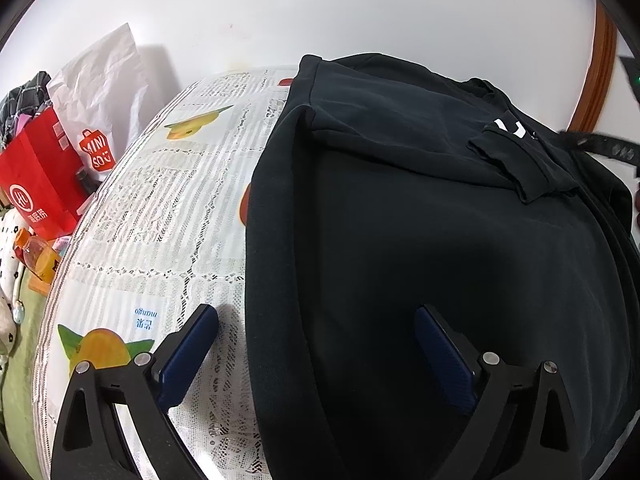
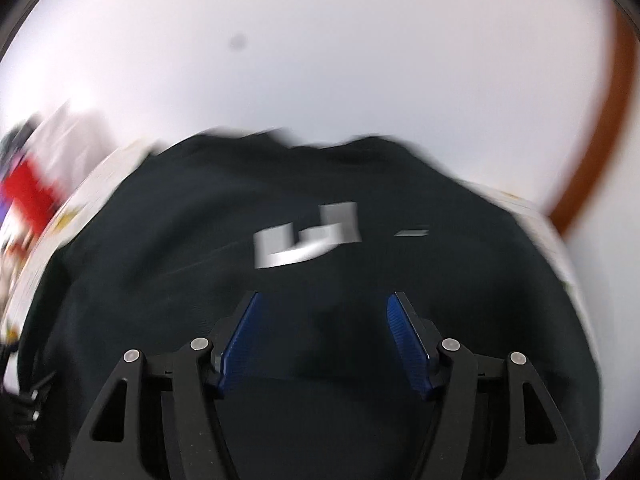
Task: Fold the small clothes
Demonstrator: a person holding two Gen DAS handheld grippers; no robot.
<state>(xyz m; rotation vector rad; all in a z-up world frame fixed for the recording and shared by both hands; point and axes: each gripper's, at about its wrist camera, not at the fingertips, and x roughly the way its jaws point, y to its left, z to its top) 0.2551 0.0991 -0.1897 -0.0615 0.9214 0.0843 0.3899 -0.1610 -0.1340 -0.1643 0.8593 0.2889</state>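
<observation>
Left gripper (image 1: 316, 316) angled down over the black shirt's (image 1: 420, 220) left edge — jaws wide, nothing gripped. Right gripper (image 2: 322, 304) above shirt, below its white print (image 2: 308, 236) — released.

- Shirt (image 1: 420, 208) lies on the table (image 1: 160, 208), over its right part; sleeve (image 1: 520, 160) folded onto it at far right.
- Bags (image 1: 48, 176) stand left of the table, against the wall.
- Bottle (image 1: 38, 256) lies before the bags.
- Left gripper (image 1: 316, 320) straddles the shirt's left edge.
</observation>
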